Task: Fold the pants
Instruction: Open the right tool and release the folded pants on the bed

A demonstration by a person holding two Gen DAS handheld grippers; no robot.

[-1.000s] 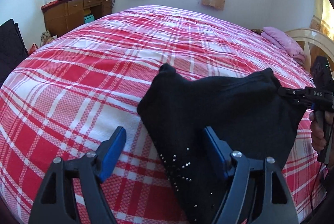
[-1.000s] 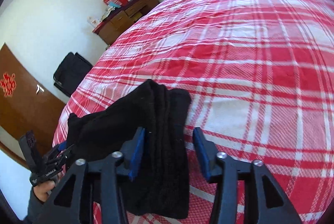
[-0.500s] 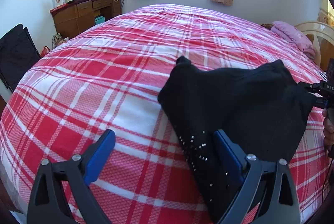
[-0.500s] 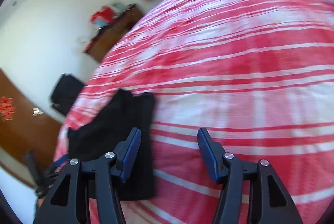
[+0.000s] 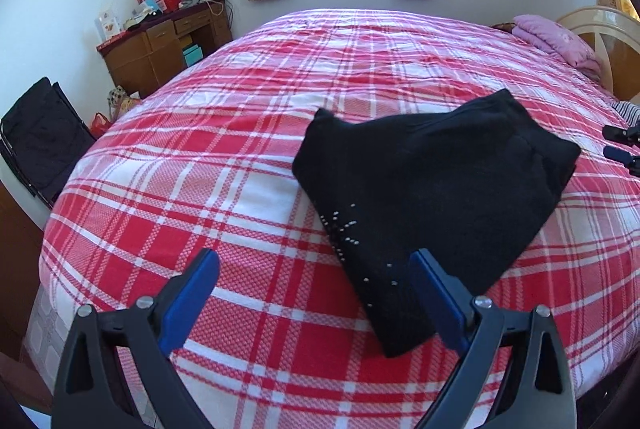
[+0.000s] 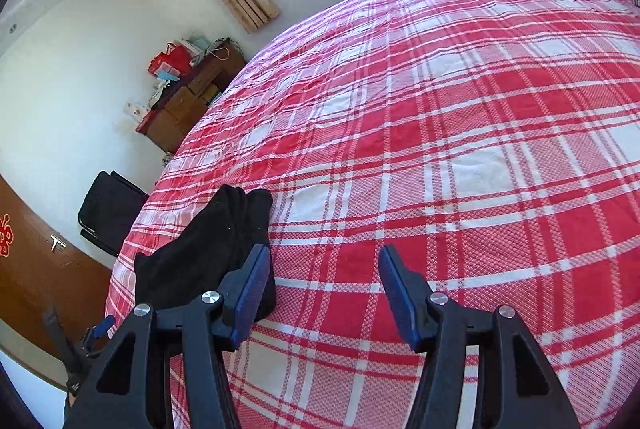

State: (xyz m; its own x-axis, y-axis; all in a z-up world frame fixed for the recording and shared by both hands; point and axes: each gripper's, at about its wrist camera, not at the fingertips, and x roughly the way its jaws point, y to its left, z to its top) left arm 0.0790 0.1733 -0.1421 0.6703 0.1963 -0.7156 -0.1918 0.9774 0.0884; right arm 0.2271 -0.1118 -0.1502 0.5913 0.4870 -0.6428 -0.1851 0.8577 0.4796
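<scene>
The black pants [image 5: 432,189] lie folded into a compact bundle on the red plaid bed [image 5: 240,133], with small silver studs near their front edge. My left gripper [image 5: 316,293] is open and empty, raised above the bed just in front of the bundle. In the right wrist view the pants [image 6: 212,245] lie at the lower left. My right gripper [image 6: 324,289] is open and empty, to the right of the pants and apart from them. The right gripper's tips [image 5: 620,145] show at the right edge of the left wrist view.
A pink folded blanket [image 5: 556,41] lies at the head of the bed by the headboard [image 5: 600,25]. A wooden dresser [image 5: 160,49] with bags stands by the far wall. A black bag [image 5: 40,137] and a wooden door [image 6: 28,269] are beyond the bed's left edge.
Both grippers have let go of the pants and pulled back and up. The right gripper swung right, away from the bundle. The pants now lie flat on the bed.
</scene>
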